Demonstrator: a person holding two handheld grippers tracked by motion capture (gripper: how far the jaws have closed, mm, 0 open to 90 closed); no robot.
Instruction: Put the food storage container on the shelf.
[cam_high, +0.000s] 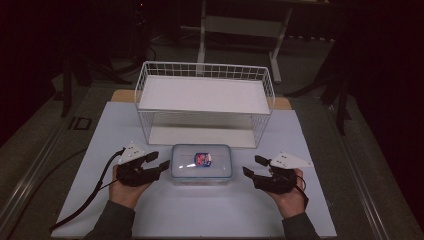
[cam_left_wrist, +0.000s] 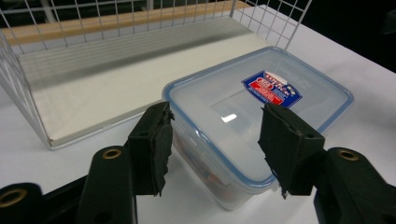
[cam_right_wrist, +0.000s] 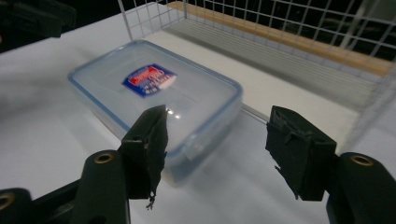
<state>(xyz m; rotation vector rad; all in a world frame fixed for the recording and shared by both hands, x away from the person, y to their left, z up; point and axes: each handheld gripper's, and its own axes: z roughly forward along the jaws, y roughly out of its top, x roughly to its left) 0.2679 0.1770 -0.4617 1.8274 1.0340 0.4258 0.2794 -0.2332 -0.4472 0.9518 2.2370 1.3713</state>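
A clear plastic box (cam_high: 201, 162) with a blue-rimmed lid and a red and blue label lies flat at the middle of the white mat (cam_high: 200, 210). My left gripper (cam_high: 160, 160) sits close by the box's left end, open. In the left gripper view its jaws (cam_left_wrist: 215, 140) stand wide with the near corner of the box (cam_left_wrist: 252, 121) between and beyond them, pads not touching it. My right gripper (cam_high: 251, 165) is off the box's right end with a gap, open. In the right gripper view the box (cam_right_wrist: 154, 93) lies ahead and left of the gripper (cam_right_wrist: 215, 144), with nothing between the jaws.
A white wire rack (cam_high: 205, 95) with two shelves stands just behind the box, its lower shelf (cam_left_wrist: 93, 84) open toward me. Table legs and dark floor lie beyond the mat. A cable trails from the left gripper toward the front left.
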